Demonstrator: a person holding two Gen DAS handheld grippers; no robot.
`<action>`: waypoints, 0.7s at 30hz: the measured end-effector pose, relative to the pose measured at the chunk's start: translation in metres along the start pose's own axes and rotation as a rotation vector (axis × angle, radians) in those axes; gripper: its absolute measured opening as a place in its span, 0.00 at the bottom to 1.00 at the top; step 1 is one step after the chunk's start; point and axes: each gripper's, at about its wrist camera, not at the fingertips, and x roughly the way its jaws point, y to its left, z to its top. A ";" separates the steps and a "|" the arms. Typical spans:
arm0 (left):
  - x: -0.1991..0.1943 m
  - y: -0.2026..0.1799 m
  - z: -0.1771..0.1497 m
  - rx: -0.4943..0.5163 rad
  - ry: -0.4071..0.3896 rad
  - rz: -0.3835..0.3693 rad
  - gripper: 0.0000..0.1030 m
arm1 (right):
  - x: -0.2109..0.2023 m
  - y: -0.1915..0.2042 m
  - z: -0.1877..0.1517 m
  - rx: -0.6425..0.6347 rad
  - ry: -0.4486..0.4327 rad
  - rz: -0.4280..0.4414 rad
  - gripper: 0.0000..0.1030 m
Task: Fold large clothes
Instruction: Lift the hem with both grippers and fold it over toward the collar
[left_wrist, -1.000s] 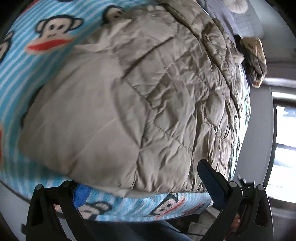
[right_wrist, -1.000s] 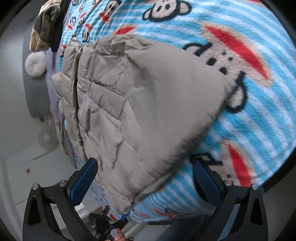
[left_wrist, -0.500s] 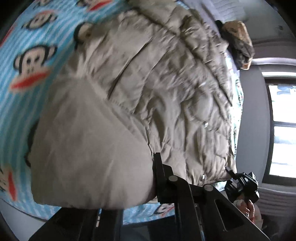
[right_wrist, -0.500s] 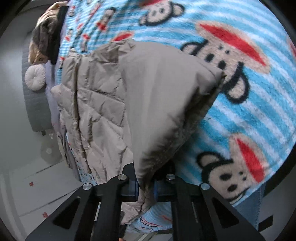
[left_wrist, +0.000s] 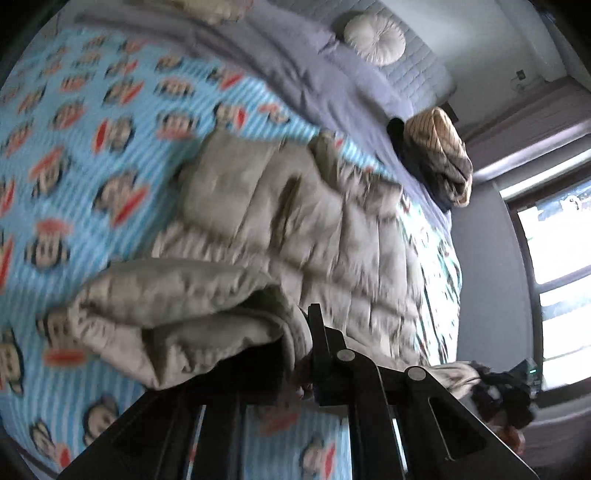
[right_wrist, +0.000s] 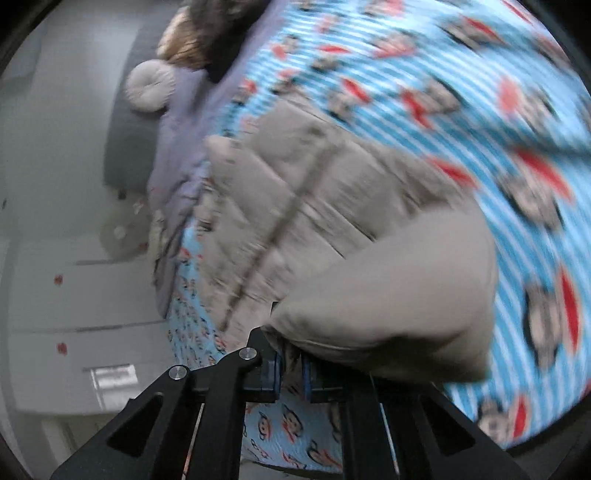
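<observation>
Now that both jaws have clamped its near hem, the left gripper (left_wrist: 295, 354) and right gripper (right_wrist: 291, 365) raise the quilted beige jacket (left_wrist: 295, 229) off the monkey-print blanket (left_wrist: 92, 155), starting the fold.

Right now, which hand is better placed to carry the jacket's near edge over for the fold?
Neither alone. The left gripper and right gripper each pinch a near corner of the quilted jacket, lifted off the monkey-print blanket; probably both together.
</observation>
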 end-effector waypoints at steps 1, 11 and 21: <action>0.003 -0.010 0.016 0.010 -0.023 0.020 0.12 | 0.003 0.015 0.017 -0.041 0.008 0.006 0.09; 0.084 -0.023 0.143 0.081 -0.029 0.114 0.12 | 0.091 0.092 0.147 -0.161 0.077 -0.056 0.09; 0.189 0.009 0.178 0.108 0.095 0.204 0.13 | 0.208 0.060 0.204 -0.039 0.092 -0.199 0.09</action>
